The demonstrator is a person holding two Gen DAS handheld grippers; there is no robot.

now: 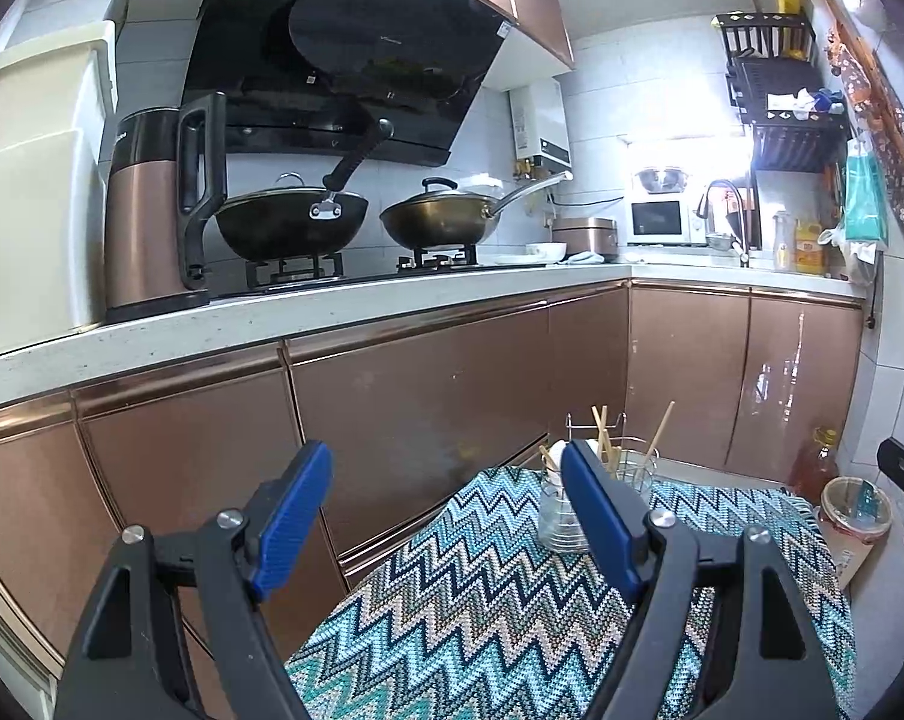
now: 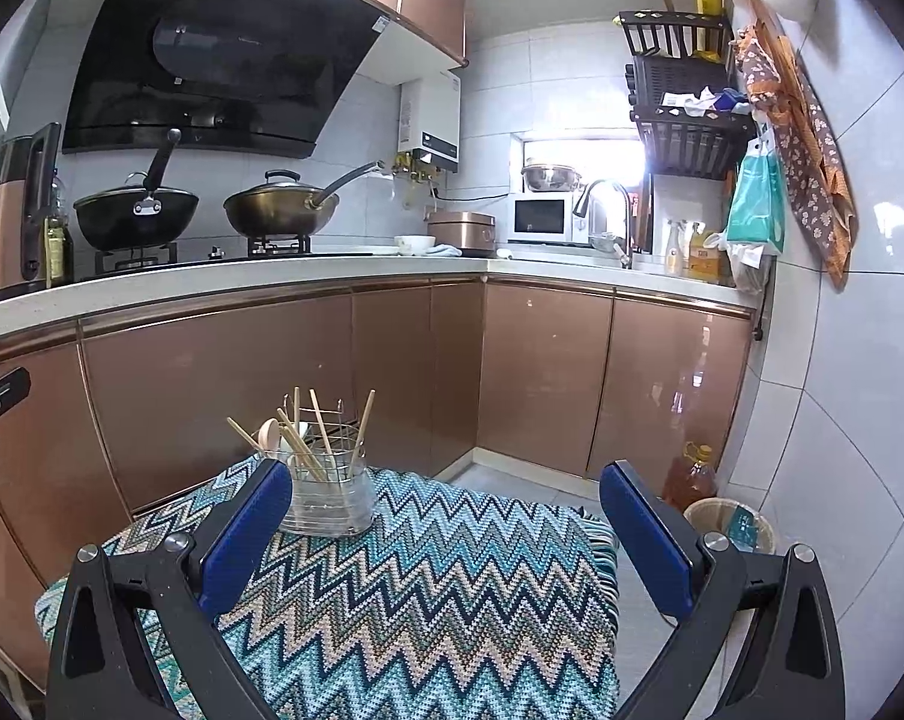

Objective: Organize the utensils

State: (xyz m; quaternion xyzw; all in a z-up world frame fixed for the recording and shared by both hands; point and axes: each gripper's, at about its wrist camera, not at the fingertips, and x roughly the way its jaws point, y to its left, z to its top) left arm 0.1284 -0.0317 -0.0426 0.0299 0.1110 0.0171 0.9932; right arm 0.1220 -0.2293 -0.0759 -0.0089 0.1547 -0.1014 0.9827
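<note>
Holding both grippers out over the zigzag cloth (image 2: 428, 588), you have nothing in either one. Your left gripper (image 1: 446, 516) has its jaws wide apart, and only the cloth shows between the blue pads. Your right gripper (image 2: 446, 531) has its jaws wide too, with nothing caught in them.

The cloth covers a small bench. Near its far edge stands a clear glass jar (image 2: 327, 498), upright on the cloth. Wooden chopsticks (image 2: 299, 444) and a pale spoon (image 2: 267, 437) stick up out of it, leaning this way and that. Right behind the jar is a wire holder (image 2: 332, 426), with one more stick (image 2: 365, 417) leaning in it. In the left view, your right-hand pad hides part of the jar (image 1: 557, 516).

Past the bench run the brown cupboards (image 2: 224, 396) of the kitchen. A basket (image 2: 729, 525) and an oil bottle (image 2: 691, 477) sit on the floor off the bench's right side.
</note>
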